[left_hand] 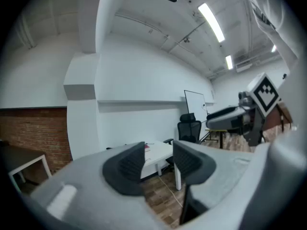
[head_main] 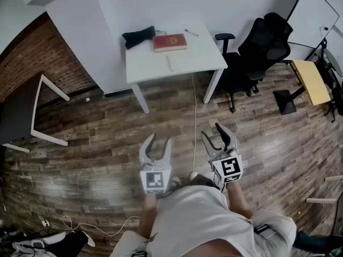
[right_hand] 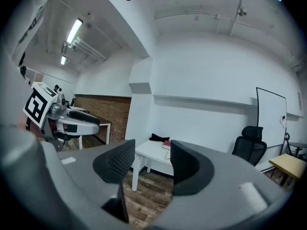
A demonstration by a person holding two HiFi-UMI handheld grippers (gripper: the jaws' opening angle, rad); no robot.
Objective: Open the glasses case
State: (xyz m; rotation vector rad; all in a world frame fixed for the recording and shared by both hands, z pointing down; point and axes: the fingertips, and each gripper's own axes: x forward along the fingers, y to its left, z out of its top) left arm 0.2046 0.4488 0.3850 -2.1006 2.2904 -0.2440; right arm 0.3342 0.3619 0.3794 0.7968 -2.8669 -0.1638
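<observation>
Left hand-held gripper (head_main: 161,139), right hand-held gripper (head_main: 211,131) released, empty; table (head_main: 203,52) at 12 o'clock, well apart. Risk: tripping on floor cable (head_main: 194,122) during approach; glasses case unidentified, wrong grab.

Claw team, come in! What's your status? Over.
Left claw, right claw: open, empty. Table far ahead, untouched: black bundle, red book on it; case not made out from here. Cord on the floor in between.
</observation>
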